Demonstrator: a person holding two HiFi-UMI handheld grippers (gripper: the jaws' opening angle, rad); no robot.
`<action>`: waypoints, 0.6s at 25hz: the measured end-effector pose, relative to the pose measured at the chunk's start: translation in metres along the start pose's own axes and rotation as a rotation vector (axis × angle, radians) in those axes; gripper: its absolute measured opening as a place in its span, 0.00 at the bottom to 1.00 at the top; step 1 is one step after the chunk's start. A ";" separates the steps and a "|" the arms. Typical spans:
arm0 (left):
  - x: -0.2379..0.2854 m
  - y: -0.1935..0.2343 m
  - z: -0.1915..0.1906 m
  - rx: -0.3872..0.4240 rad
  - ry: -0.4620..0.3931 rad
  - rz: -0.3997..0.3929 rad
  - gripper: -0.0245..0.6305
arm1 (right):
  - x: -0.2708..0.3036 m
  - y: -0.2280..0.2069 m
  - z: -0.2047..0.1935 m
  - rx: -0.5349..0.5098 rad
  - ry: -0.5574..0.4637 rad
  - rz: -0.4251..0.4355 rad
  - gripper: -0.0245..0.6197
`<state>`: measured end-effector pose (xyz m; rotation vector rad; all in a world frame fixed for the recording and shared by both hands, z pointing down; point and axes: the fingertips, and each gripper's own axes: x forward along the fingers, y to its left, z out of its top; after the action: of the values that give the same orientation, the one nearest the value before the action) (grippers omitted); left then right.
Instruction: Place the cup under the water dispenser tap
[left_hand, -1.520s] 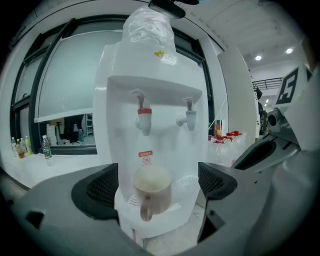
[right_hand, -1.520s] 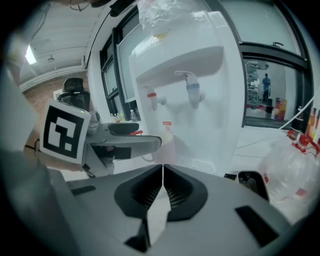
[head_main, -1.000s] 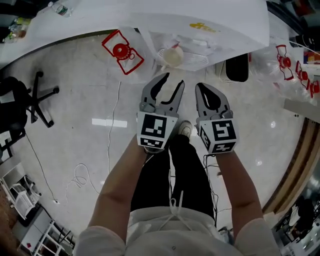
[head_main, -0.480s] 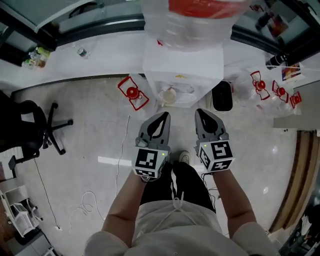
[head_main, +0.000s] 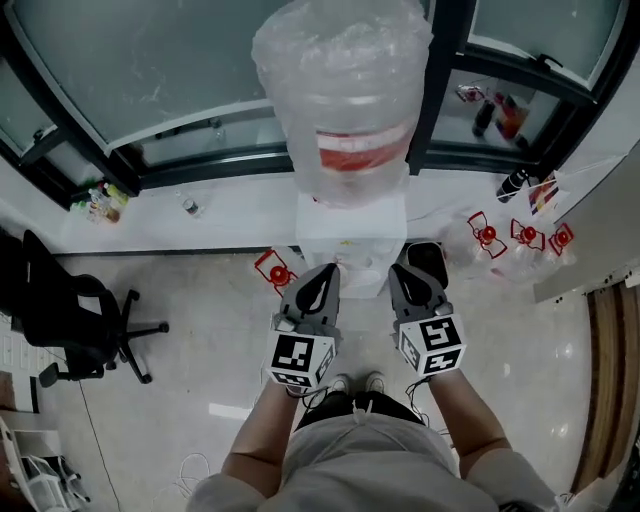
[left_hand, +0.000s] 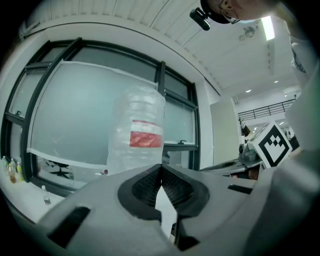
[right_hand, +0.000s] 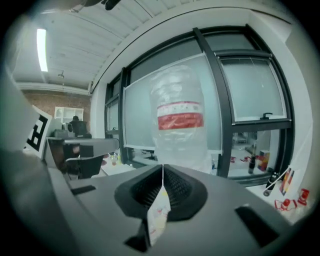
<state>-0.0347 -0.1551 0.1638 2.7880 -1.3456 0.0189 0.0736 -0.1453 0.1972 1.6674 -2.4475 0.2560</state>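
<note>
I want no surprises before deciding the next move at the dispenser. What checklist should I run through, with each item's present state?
1. Left tool closed, nothing in it: ok.
2. Right tool closed, nothing in it: ok.
3. Water bottle upright on the dispenser: ok.
4. Cup under the tap: cannot tell; in the head view both tools cover that spot, and neither gripper view shows it.
5. Office chair well off to the person's left: ok.
</note>
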 end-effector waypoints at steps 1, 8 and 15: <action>0.000 -0.002 0.013 0.011 -0.018 -0.004 0.07 | -0.004 -0.001 0.011 -0.008 -0.012 -0.004 0.08; -0.005 -0.007 0.076 0.062 -0.103 -0.022 0.07 | -0.024 -0.001 0.073 -0.030 -0.110 -0.022 0.08; -0.009 -0.008 0.110 0.072 -0.175 -0.014 0.07 | -0.035 -0.001 0.106 -0.026 -0.175 -0.019 0.08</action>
<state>-0.0349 -0.1480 0.0533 2.9185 -1.3877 -0.1858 0.0820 -0.1392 0.0861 1.7709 -2.5446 0.0779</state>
